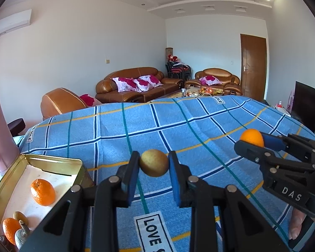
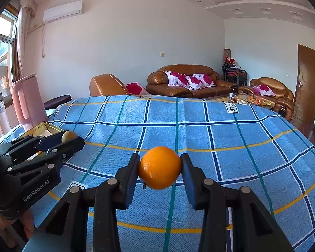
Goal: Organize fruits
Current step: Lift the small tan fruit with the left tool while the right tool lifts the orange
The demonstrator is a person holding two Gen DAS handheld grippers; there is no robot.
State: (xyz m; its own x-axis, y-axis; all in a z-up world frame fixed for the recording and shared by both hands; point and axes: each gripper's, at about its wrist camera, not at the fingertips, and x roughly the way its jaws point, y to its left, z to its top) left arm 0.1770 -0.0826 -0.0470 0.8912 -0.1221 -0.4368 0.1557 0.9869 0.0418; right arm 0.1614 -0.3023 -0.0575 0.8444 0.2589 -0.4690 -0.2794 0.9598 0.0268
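Nearest your left wrist camera, the black two-finger left gripper (image 1: 154, 163) with blue pads is clamped on a small round yellow-green fruit (image 1: 154, 163), one pad pressed to each side, and you hold it raised above the blue checked tablecloth (image 1: 115, 126) with its white, navy, teal and yellow lines. Nearest your right wrist camera, the matching black right gripper (image 2: 160, 168) is clamped the same way on a round glossy orange (image 2: 160, 167), also lifted clear of the cloth. From the left view that orange (image 1: 252, 137) shows at the right, held at about the same height as the yellow-green fruit and well apart from it; from the right view the yellow-green fruit (image 2: 68, 135) peeks out at the left. To your left, at the table's edge, sits an open gold-coloured rectangular metal tin (image 1: 52, 161) with a pale floor. Inside it a second orange with a green stem mark (image 1: 42, 192) lies near the middle, and at the near corner a third orange (image 1: 10, 229) touches a small brownish fruit (image 1: 20, 216) and a pale stemmed one that is partly hidden. A tall pink plastic jug (image 2: 29, 100) stands just behind the tin. Part of your hand (image 1: 297, 222) shows under the right gripper. Beyond the table stand brown leather sofas (image 1: 136, 84) with floral cushions.
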